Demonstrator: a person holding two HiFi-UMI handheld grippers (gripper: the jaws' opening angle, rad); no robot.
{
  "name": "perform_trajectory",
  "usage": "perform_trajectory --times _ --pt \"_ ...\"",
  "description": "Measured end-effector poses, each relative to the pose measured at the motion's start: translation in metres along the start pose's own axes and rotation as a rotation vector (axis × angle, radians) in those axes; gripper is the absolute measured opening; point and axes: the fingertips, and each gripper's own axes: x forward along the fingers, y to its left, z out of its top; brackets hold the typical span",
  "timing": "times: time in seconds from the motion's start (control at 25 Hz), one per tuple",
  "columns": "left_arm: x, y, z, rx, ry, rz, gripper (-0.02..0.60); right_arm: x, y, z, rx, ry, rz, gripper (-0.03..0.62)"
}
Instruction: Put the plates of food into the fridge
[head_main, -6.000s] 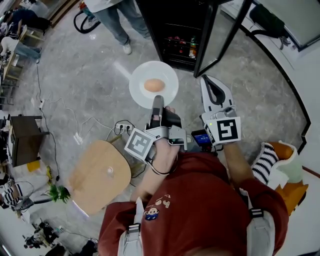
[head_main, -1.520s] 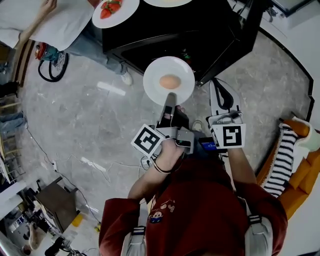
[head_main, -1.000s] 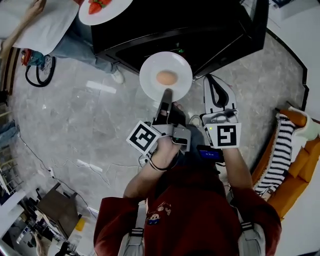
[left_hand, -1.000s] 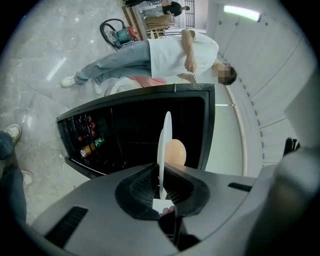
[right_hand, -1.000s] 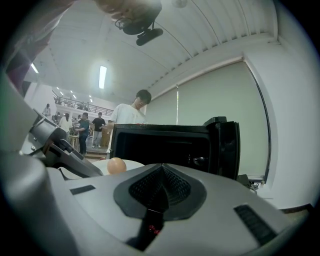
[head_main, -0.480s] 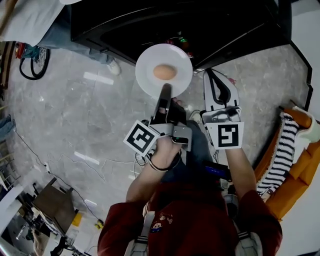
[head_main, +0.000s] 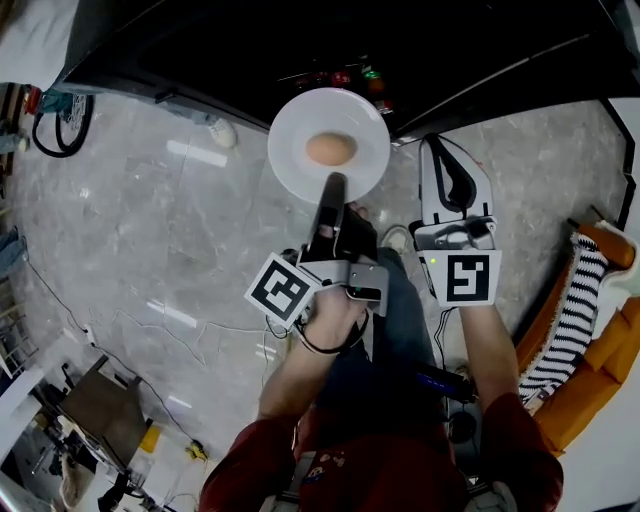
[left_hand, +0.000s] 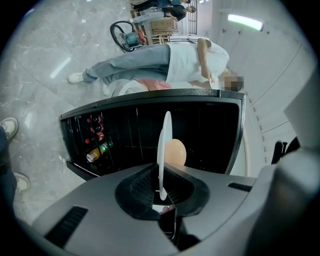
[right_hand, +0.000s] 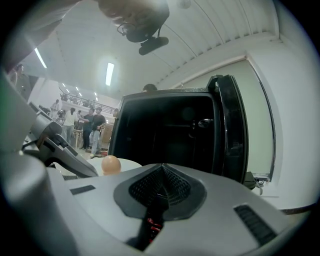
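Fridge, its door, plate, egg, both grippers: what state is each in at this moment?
fridge: open, dark inside
fridge door: swung open
plate: held by its rim, not yet in the fridge
egg: whole, on the plate
left gripper: shut on the plate's rim
right gripper: shut, empty

Bright ceiling light glints off the floor (head_main: 150, 230). The fridge (left_hand: 210, 130) interior reads black (gripper views bulge, corners vignetted).

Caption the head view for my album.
Left tongs grip a plate with an egg before the open fridge.
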Motion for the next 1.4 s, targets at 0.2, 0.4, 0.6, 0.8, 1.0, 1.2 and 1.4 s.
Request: perform_trajectory --times 0.2,0.4,0.6,0.8,1.0,1.2,1.4 --pt "-0.002 0.013 -0.001 0.000 -0.008 0.005 0.021 -0.003 0.003 -0.010 -0.017 -0.011 0.009 0.011" --pt "-0.003 0.018 -0.001 0.004 -0.016 -0.019 0.021 -0.006 0.015 -0.017 -0.003 -0.044 0.027 0.011" --pt "-0.004 0.019 -0.002 0.005 -0.017 -0.026 0.021 -0.006 0.019 -0.019 -0.001 -0.041 0.014 0.011" --pt "0.015 0.040 0.002 0.003 -0.025 -0.030 0.021 0.006 0.014 -0.047 -0.003 -0.022 0.013 0.011" --pt "0.041 0.054 0.015 -0.011 -0.054 -0.028 0.021 0.022 0.007 -0.066 0.011 -0.007 0.002 0.011" --pt "0.052 0.055 0.017 0.005 -0.062 -0.029 0.021 0.024 0.003 -0.069 0.022 -0.004 -0.003 0.011" --pt "0.068 0.063 0.025 -0.015 -0.068 -0.016 0.021 0.033 0.001 -0.079 0.024 0.021 -0.013 0.011"
